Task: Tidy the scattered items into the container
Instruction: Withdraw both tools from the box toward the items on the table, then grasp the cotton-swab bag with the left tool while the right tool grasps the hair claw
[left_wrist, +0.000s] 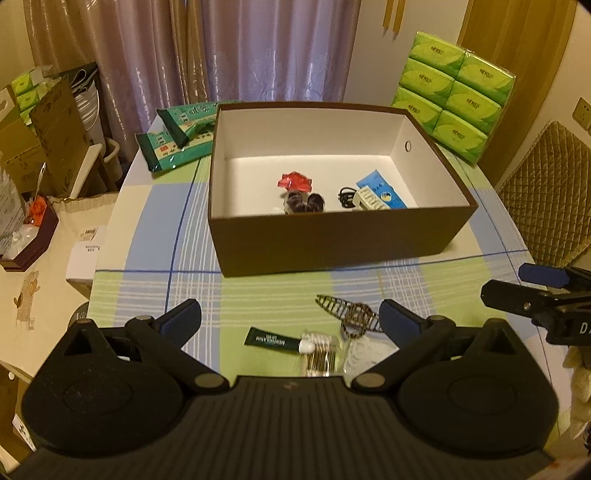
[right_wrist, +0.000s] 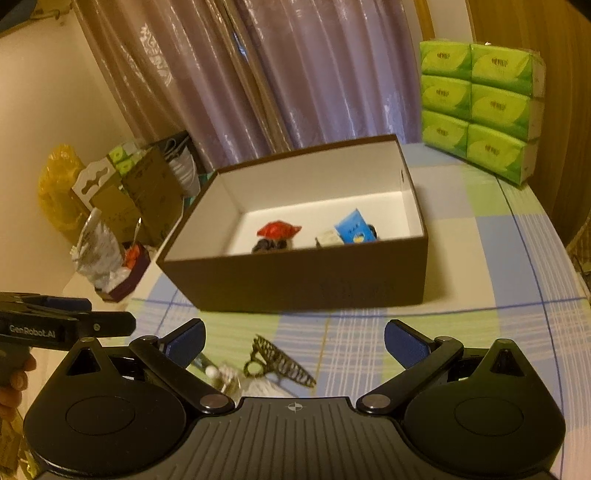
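Observation:
A brown box (left_wrist: 332, 240) with a white inside stands on the checked table. It holds a red packet (left_wrist: 294, 181), dark hair ties (left_wrist: 304, 202), a black clip (left_wrist: 345, 195) and a blue packet (left_wrist: 380, 192). In front of it lie a striped hair claw (left_wrist: 351, 314), a dark green tube (left_wrist: 273, 338), a bag of cotton swabs (left_wrist: 321, 354) and a white pad (left_wrist: 365, 350). My left gripper (left_wrist: 290, 321) is open just above these loose items. My right gripper (right_wrist: 293, 341) is open over the hair claw (right_wrist: 280, 363); the box (right_wrist: 314, 280) lies beyond.
Stacked green tissue packs (left_wrist: 454, 88) stand at the table's back right, green wipes packs (left_wrist: 177, 133) at the back left. A side table at left carries a small dark box (left_wrist: 29, 236) and cartons. A padded chair (left_wrist: 546, 192) is at right.

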